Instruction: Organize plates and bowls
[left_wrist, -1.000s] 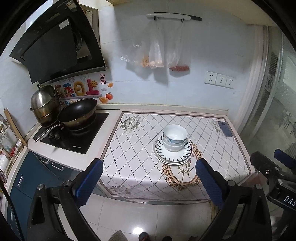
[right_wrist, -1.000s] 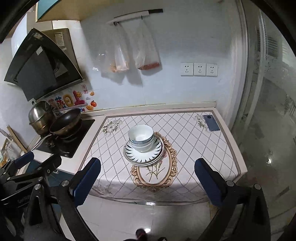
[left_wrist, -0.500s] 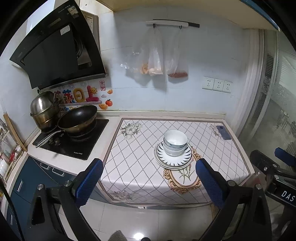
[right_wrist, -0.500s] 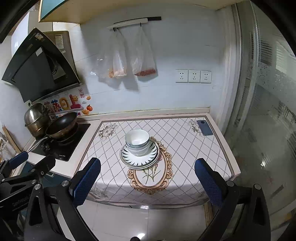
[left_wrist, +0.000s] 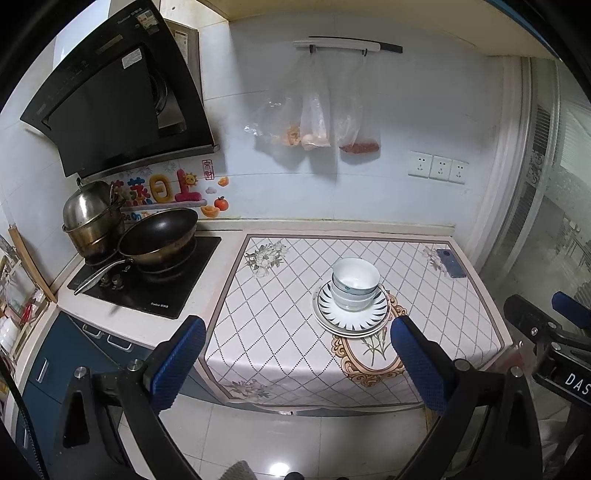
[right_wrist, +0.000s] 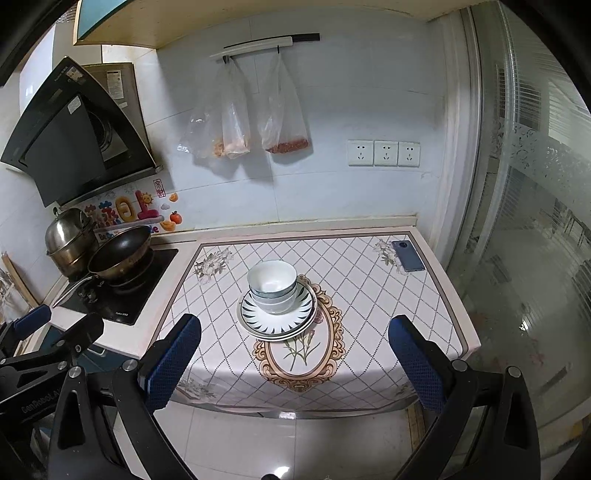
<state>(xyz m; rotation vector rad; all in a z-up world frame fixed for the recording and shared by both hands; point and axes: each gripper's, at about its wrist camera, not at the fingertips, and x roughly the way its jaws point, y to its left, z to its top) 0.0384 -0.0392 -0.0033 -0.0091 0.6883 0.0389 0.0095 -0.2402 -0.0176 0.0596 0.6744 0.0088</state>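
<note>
Both tools hang in the air short of the table (left_wrist: 480, 295), above the tiled floor, and neither holds anything. The left tool (left_wrist: 295, 363) fills the bottom of the left wrist view with its blue pads spread wide; the right tool (right_wrist: 295, 363) sits the same way at the bottom of the right wrist view, jaws wide apart.

The stacked bowls (left_wrist: 355, 282) stand nested on the stack of plates (left_wrist: 351, 319) right of centre in the left wrist view, on the diamond-patterned cloth (left_wrist: 280, 332), the plates overlapping the top of its oval flower motif. Nothing lies between either tool and this pile.

A blue phone (left_wrist: 450, 263) lies near the table's far right corner, well apart from the plates. In the left part of the frame a dark wok (left_wrist: 159, 236) sits on the black cooktop (left_wrist: 147, 284), with a lidded steel pot (left_wrist: 92, 218) just behind it under the range hood (left_wrist: 118, 99). Plastic bags (left_wrist: 317, 118) hang from a wall rail at upper centre, and three sockets (left_wrist: 437, 168) sit on the wall to the right.
</note>
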